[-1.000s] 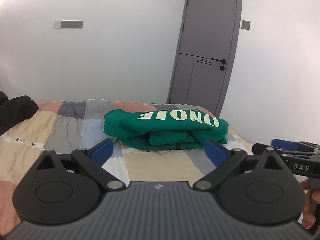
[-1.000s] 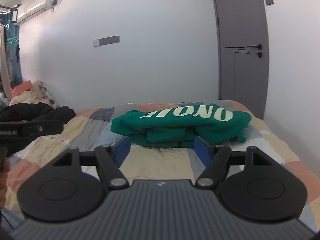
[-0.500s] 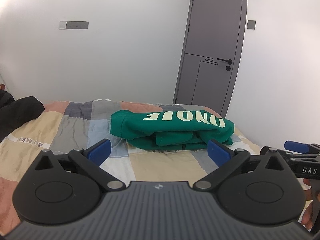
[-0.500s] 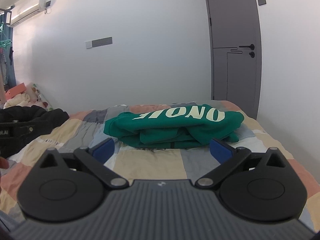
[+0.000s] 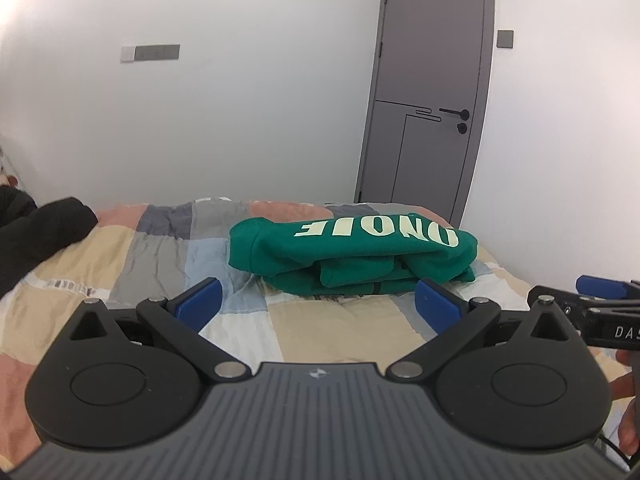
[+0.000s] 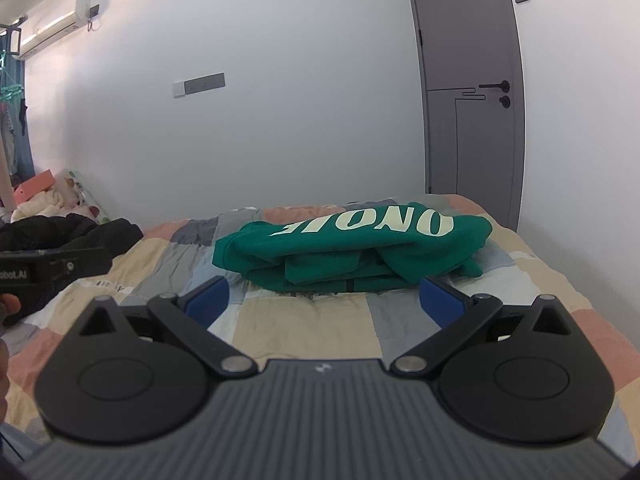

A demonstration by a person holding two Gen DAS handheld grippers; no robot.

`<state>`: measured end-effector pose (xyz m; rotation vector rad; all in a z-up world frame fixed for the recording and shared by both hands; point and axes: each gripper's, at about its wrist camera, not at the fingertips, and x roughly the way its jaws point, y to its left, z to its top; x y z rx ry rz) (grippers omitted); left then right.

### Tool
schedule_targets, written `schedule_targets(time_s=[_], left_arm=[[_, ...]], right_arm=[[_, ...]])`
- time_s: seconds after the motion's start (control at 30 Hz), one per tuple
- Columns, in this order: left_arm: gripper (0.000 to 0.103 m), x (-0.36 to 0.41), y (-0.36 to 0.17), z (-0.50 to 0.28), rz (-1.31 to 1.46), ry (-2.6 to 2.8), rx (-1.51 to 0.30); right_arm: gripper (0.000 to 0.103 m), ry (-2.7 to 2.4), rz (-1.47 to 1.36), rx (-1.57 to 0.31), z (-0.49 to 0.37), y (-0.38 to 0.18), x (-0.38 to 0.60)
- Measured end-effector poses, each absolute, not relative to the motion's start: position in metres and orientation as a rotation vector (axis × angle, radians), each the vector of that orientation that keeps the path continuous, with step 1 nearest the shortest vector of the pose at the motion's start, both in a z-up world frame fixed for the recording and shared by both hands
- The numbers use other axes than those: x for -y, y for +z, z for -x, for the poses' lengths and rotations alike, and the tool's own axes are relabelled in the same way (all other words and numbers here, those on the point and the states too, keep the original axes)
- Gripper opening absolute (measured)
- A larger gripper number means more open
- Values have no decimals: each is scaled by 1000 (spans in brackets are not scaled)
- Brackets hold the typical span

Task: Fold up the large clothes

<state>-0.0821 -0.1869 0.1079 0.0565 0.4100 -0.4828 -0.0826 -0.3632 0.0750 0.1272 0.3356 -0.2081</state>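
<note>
Scanning from the left, you have a black garment (image 5: pixel 40 232) heaped at the bed's edge, then the patchwork quilt (image 5: pixel 168 256), and near the middle of it the green sweatshirt (image 5: pixel 352 256), already folded into a thick bundle with its pale lettering on top. Your left gripper (image 5: pixel 316 304) hangs short of the bundle with its blue pads spread wide and nothing between them; your right gripper (image 6: pixel 324 298) is just as wide apart and equally empty, also short of the cloth. Expect the sweatshirt to be soft, bulky and a little heavy for fabric: it will sag and the layers will slide apart if you pinch only the top one. If you need to square it up or move it, take hold low at the two outer ends of the stack, catching all the layers, rather than at the loose flap on the near face. The left view shows you the right gripper's blue tip at its right edge and the door (image 5: pixel 428 92) almost head-on; the right view alone gives you the air conditioner (image 6: pixel 52 28), the hanging clothes and the pile of bedding at the far left, plus the body of the left gripper.
</note>
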Motion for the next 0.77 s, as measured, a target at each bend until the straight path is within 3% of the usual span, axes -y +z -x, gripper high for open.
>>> schedule_targets(time_s=[0.77], left_arm=[[103,185,108,84,-63,-493,-426]], right_arm=[[103,-193,-125,-350,85,76,358]])
